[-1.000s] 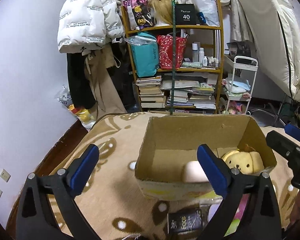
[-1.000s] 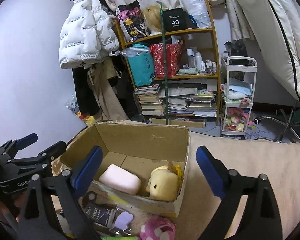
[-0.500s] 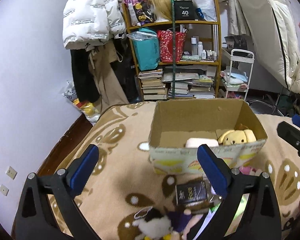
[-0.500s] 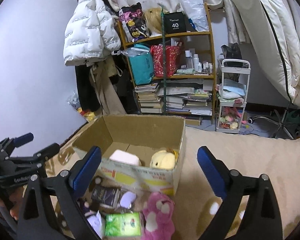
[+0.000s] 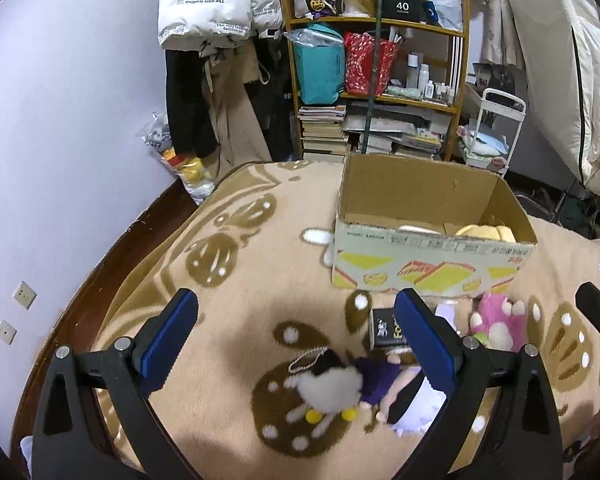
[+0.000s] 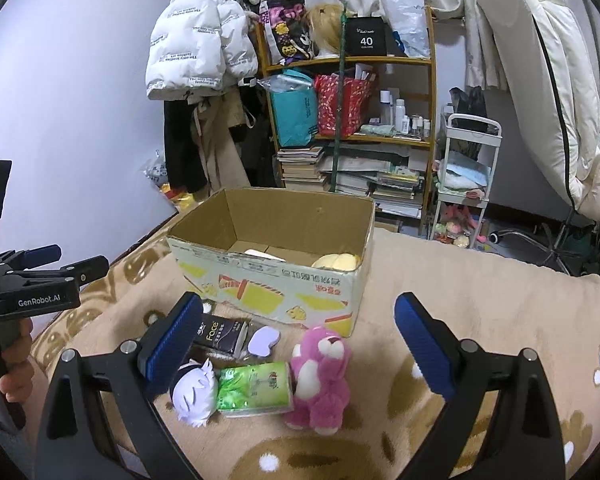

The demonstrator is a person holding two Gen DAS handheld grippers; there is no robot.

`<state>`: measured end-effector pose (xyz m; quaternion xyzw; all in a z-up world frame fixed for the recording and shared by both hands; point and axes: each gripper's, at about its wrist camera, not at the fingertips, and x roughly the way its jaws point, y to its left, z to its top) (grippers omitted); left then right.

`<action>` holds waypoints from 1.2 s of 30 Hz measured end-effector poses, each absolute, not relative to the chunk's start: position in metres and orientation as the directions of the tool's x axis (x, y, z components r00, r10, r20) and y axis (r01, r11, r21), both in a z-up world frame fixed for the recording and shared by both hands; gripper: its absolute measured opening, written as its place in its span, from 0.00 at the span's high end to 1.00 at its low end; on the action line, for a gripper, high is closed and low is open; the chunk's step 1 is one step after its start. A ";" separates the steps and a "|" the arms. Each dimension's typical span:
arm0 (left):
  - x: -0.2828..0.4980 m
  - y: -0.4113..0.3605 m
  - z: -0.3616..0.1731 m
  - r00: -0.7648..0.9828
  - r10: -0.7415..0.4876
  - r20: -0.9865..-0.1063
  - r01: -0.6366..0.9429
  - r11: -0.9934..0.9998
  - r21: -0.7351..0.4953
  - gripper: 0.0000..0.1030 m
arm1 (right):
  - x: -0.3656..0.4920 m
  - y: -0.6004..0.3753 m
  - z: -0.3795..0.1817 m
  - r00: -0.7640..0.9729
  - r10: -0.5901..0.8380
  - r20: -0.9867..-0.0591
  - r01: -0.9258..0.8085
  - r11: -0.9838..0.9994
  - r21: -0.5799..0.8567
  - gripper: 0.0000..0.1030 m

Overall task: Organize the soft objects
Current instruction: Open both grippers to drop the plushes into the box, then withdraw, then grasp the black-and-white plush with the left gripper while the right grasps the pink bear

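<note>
In front of cardboard box (image 6: 276,276), on blanket (image 6: 480,300): pink plush bear (image 6: 320,380), green tissue pack (image 6: 254,389), white-haired doll (image 5: 340,388) crowded together; left gripper (image 5: 296,340) and right gripper (image 6: 298,340) both wide, empty; closing on bear risks snagging pack

- A lived-in bedroom in a home, cluttered with personal things.
- A beige fleece blanket with brown patterns (image 5: 228,292) covers a bed, edged by a dark wooden frame (image 5: 112,256).
- A wooden shelf unit (image 6: 352,136) holds stacked books, bottles, a teal bag and a red bag.
- A white puffer jacket (image 6: 196,36) and darker clothes hang against the pale wall.
- A small white trolley (image 6: 466,176) stands beside the shelves, with soft toys on its lowest tier.
</note>
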<state>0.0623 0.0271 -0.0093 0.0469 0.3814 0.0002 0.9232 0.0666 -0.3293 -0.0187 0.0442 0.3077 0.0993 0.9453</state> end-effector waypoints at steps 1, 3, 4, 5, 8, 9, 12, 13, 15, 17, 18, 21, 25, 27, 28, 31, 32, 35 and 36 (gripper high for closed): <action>0.060 0.027 -0.009 0.710 0.038 -0.703 0.035 0.995 0.089 0.05 | 0.065 -0.330 -0.019 0.790 0.219 -0.573 -0.162 0.975 0.150 0.02; 0.054 0.029 -0.009 0.712 0.045 -0.700 0.027 0.995 0.092 0.05 | 0.062 -0.329 -0.019 0.787 0.226 -0.574 -0.160 0.973 0.163 0.02; 0.052 0.030 -0.008 0.712 0.046 -0.700 0.025 0.996 0.091 0.05 | 0.059 -0.328 -0.020 0.786 0.226 -0.576 -0.159 0.973 0.166 0.02; 0.051 0.031 -0.009 0.709 0.046 -0.703 0.025 0.996 0.091 0.05 | 0.058 -0.328 -0.020 0.785 0.226 -0.577 -0.157 0.973 0.167 0.02; 0.049 0.032 -0.011 0.696 0.045 -0.717 0.025 0.996 0.086 0.05 | 0.055 -0.328 -0.020 0.784 0.220 -0.580 -0.151 0.975 0.166 0.02; 0.049 0.033 -0.012 0.693 0.046 -0.719 0.023 0.996 0.086 0.05 | 0.054 -0.328 -0.020 0.784 0.218 -0.581 -0.148 0.975 0.166 0.02; 0.052 0.033 -0.015 0.678 0.043 -0.734 0.023 0.997 0.080 0.05 | 0.054 -0.329 -0.022 0.782 0.216 -0.584 -0.146 0.975 0.166 0.02; 0.053 0.033 -0.017 0.668 0.036 -0.743 0.028 0.997 0.074 0.05 | 0.055 -0.330 -0.023 0.780 0.214 -0.587 -0.145 0.976 0.163 0.02; 0.058 0.034 -0.023 0.644 0.022 -0.765 0.036 0.998 0.059 0.05 | 0.058 -0.329 -0.026 0.775 0.208 -0.596 -0.141 0.977 0.158 0.02; 0.062 0.033 -0.029 0.626 0.018 -0.780 0.041 0.998 0.055 0.05 | 0.061 -0.329 -0.030 0.768 0.206 -0.606 -0.141 0.978 0.153 0.02; 0.063 0.032 -0.031 0.621 0.018 -0.783 0.041 0.998 0.056 0.05 | 0.063 -0.328 -0.032 0.766 0.204 -0.610 -0.141 0.978 0.151 0.02; 0.070 0.030 -0.039 0.599 0.015 -0.801 0.047 0.997 0.054 0.05 | 0.071 -0.328 -0.038 0.757 0.196 -0.624 -0.135 0.980 0.143 0.02; 0.079 0.027 -0.051 0.561 0.010 -0.827 0.047 0.998 0.043 0.05 | 0.081 -0.329 -0.048 0.738 0.182 -0.650 -0.116 0.983 0.144 0.02; 0.083 0.027 -0.058 0.541 0.007 -0.841 0.037 0.999 0.032 0.05 | 0.085 -0.330 -0.054 0.727 0.176 -0.663 -0.102 0.984 0.149 0.02; 0.087 0.027 -0.062 0.528 0.012 -0.849 0.026 0.999 0.030 0.05 | 0.087 -0.331 -0.056 0.723 0.172 -0.669 -0.095 0.984 0.151 0.02; 0.093 0.027 -0.071 0.500 0.006 -0.866 0.013 1.000 0.015 0.05 | 0.095 -0.335 -0.063 0.711 0.163 -0.684 -0.073 0.985 0.158 0.02; 0.095 0.026 -0.075 0.490 0.005 -0.872 0.011 1.000 0.012 0.05 | 0.097 -0.336 -0.065 0.706 0.163 -0.690 -0.067 0.984 0.164 0.02; 0.100 0.025 -0.084 0.461 0.013 -0.887 0.010 1.000 0.020 0.05 | 0.104 -0.341 -0.073 0.690 0.164 -0.705 -0.040 0.981 0.189 0.02; 0.101 0.024 -0.086 0.454 0.012 -0.891 0.011 1.000 0.019 0.05 | 0.106 -0.342 -0.075 0.686 0.164 -0.709 -0.034 0.980 0.194 0.02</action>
